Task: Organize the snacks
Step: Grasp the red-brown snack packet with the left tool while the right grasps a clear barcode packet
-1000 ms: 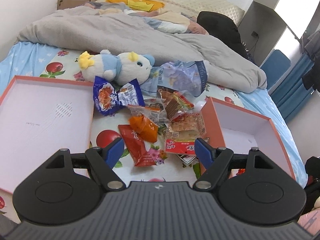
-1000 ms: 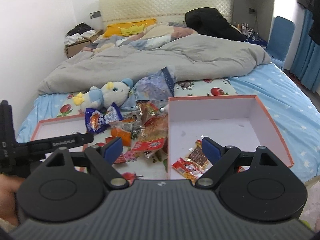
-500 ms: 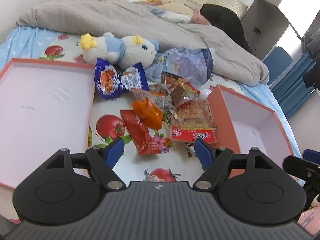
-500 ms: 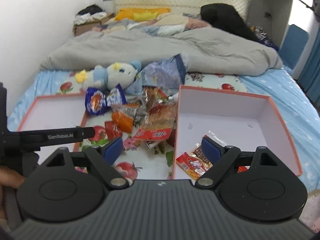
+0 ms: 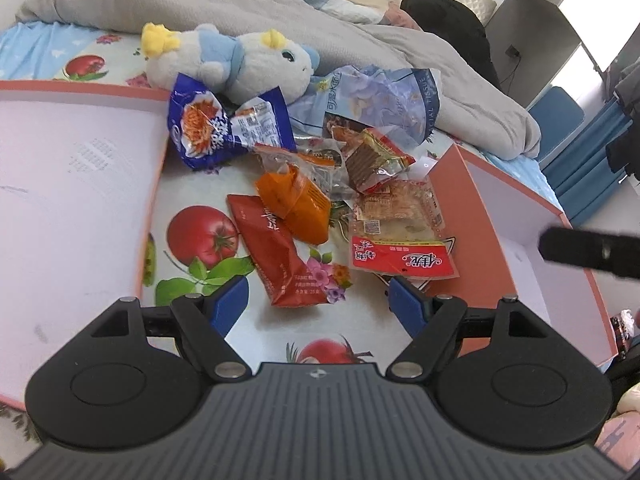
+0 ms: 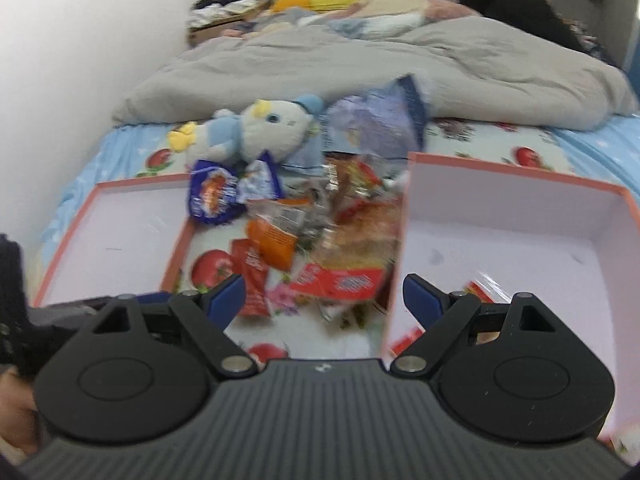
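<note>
Now, from your left wrist camera, the left gripper (image 5: 318,298) has its fingers spread and nothing is between them; it hangs over the bed sheet (image 5: 208,240). The snacks (image 5: 304,204) lie in a heap on the sheet between two pink-rimmed boxes, with a dark red packet (image 5: 276,256) nearest to the fingers and a blue packet (image 5: 208,128) further back against a plush toy (image 5: 236,58). From your right wrist camera, which is blurred, the right gripper (image 6: 323,292) also has spread fingers holding nothing. The right box (image 6: 500,240) holds some packets, partly hidden behind the fingers; the left box (image 6: 120,236) lies beside the heap.
</note>
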`<action>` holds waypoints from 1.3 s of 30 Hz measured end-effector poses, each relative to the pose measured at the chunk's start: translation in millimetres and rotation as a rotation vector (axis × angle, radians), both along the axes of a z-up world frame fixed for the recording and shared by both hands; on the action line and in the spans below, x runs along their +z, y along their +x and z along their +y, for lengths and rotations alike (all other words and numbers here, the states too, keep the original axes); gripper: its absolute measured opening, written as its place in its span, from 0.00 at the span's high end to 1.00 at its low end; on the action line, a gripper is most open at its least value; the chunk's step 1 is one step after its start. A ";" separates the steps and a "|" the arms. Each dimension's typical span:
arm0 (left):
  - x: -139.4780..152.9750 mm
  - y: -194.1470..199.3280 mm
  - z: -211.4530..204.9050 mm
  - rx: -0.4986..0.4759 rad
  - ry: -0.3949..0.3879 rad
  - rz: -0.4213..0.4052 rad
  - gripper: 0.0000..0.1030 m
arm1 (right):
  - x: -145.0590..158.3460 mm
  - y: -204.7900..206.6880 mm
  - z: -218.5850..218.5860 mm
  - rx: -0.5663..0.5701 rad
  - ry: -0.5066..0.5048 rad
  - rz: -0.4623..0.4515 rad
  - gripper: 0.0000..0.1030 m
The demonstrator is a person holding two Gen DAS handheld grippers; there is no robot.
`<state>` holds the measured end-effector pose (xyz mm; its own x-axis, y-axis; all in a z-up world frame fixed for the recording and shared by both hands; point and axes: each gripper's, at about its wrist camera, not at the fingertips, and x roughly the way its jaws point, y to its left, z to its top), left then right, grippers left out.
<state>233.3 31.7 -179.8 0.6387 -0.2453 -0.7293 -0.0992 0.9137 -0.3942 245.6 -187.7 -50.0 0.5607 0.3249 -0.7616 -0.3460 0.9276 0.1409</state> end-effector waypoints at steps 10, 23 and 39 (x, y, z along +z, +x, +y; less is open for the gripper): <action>-28.7 25.0 6.9 0.027 -0.038 -0.002 0.23 | -28.0 65.5 37.9 0.127 0.088 0.089 0.16; -58.7 56.4 1.0 -0.016 0.027 0.015 0.31 | -92.8 139.3 69.0 0.157 0.089 0.254 0.19; -75.9 63.9 2.6 0.010 -0.002 0.072 0.41 | -144.7 168.7 101.5 0.158 -0.012 0.326 0.19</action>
<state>297.1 34.2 -255.7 0.5868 -0.2404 -0.7732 -0.1367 0.9118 -0.3872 414.3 -86.2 -194.7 0.2314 0.3777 -0.8966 -0.4235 0.8688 0.2567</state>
